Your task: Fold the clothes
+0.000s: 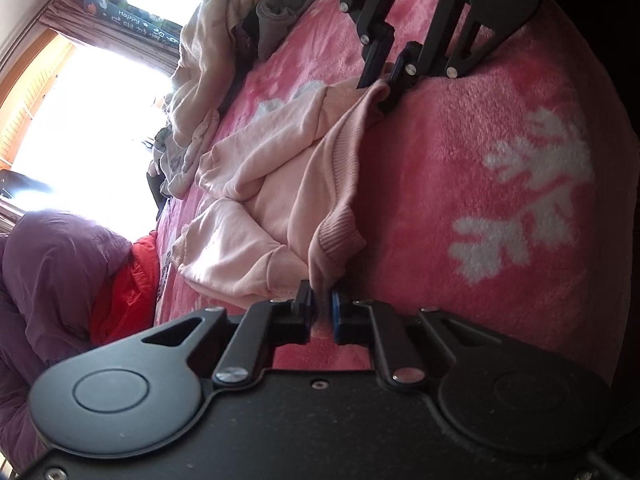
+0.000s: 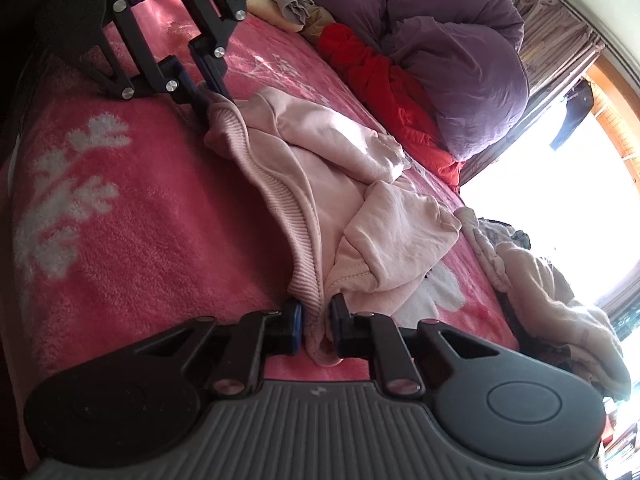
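A pale pink sweatshirt point(image 1: 280, 184) lies crumpled on the pink blanket point(image 1: 460, 160); it also shows in the right wrist view point(image 2: 340, 184). My left gripper point(image 1: 321, 304) is shut on one corner of its ribbed hem. My right gripper point(image 2: 315, 316) is shut on the other hem corner. Each gripper shows in the other's view: the right gripper point(image 1: 382, 74) at the top, the left gripper point(image 2: 202, 88) at the upper left. The ribbed hem point(image 2: 280, 196) runs slack between them, and the sleeves are bunched on the body.
A purple duvet point(image 2: 460, 40) and a red garment point(image 2: 384, 80) lie at one end of the bed. A pile of beige and grey clothes point(image 1: 208, 72) lies at the other end. A bright window point(image 1: 92, 132) is beyond the bed.
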`<action>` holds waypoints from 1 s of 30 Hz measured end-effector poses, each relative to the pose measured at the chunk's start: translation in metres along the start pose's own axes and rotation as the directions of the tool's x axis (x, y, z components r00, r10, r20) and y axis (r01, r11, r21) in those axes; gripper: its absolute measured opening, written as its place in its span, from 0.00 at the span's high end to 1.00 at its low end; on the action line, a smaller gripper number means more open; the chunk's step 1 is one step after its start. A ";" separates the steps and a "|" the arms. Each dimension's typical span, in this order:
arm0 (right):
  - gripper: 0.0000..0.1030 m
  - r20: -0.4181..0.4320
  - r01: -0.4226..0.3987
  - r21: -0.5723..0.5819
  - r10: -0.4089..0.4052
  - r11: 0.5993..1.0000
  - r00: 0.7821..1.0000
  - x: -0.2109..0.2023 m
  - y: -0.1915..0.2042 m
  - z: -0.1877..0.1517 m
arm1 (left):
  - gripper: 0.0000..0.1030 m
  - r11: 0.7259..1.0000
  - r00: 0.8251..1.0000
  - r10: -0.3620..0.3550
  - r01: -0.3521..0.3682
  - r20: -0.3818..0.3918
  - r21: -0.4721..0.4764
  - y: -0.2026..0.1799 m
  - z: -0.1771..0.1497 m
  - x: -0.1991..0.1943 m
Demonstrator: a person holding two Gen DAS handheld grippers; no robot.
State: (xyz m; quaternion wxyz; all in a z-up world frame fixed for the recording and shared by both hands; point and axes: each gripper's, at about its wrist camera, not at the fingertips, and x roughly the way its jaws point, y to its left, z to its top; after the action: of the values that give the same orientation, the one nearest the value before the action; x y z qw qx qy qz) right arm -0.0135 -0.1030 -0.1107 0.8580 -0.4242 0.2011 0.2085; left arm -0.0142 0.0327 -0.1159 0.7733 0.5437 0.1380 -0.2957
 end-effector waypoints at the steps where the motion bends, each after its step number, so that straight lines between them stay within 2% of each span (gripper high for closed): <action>1: 0.87 -0.003 -0.003 0.006 0.003 1.000 1.000 -0.002 -0.002 0.001 | 0.94 1.000 1.000 0.000 0.000 0.001 -0.005 0.001 0.000 -0.003; 6: 0.88 -0.008 -0.027 0.010 0.027 1.000 1.000 -0.027 -0.010 0.012 | 0.95 1.000 1.000 -0.013 0.013 0.006 -0.003 0.003 0.001 -0.022; 7: 0.89 -0.004 -0.007 0.000 0.007 1.000 1.000 -0.033 -0.010 0.014 | 0.96 1.000 1.000 -0.015 0.015 0.007 -0.005 0.003 0.001 -0.026; 10: 0.89 0.021 0.026 0.002 -0.026 1.000 0.999 -0.051 -0.011 0.020 | 0.95 0.995 0.999 -0.019 0.022 0.032 -0.099 0.015 0.002 -0.042; 13: 0.89 0.029 0.034 0.025 -0.035 0.999 0.999 -0.060 -0.024 0.028 | 0.95 0.985 0.998 0.000 0.011 0.064 -0.175 0.039 0.005 -0.053; 17: 0.89 0.051 0.057 0.015 -0.057 0.998 0.997 -0.061 -0.054 0.047 | 0.95 0.987 0.995 0.036 -0.021 0.090 -0.159 0.076 0.015 -0.049; 22: 0.90 0.063 0.041 0.007 -0.042 0.999 0.997 -0.037 -0.113 0.074 | 0.95 0.966 0.989 0.047 -0.010 0.140 -0.258 0.145 0.018 -0.025; 26: 0.89 0.045 -0.045 0.050 0.043 0.998 0.998 0.003 -0.161 0.089 | 0.95 0.939 0.988 0.013 0.041 0.154 -0.342 0.185 0.011 0.011; 30: 0.89 -0.002 -0.113 0.048 0.114 0.992 0.994 0.050 -0.191 0.097 | 0.95 0.906 0.986 -0.040 0.104 0.161 -0.411 0.217 0.004 0.051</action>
State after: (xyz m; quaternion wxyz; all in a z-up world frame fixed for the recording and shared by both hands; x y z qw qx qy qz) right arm 0.1450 -0.1210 0.0405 0.8543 -0.3917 0.2317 0.2511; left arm 0.1573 0.0641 0.0226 0.8682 0.3366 0.1600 -0.3277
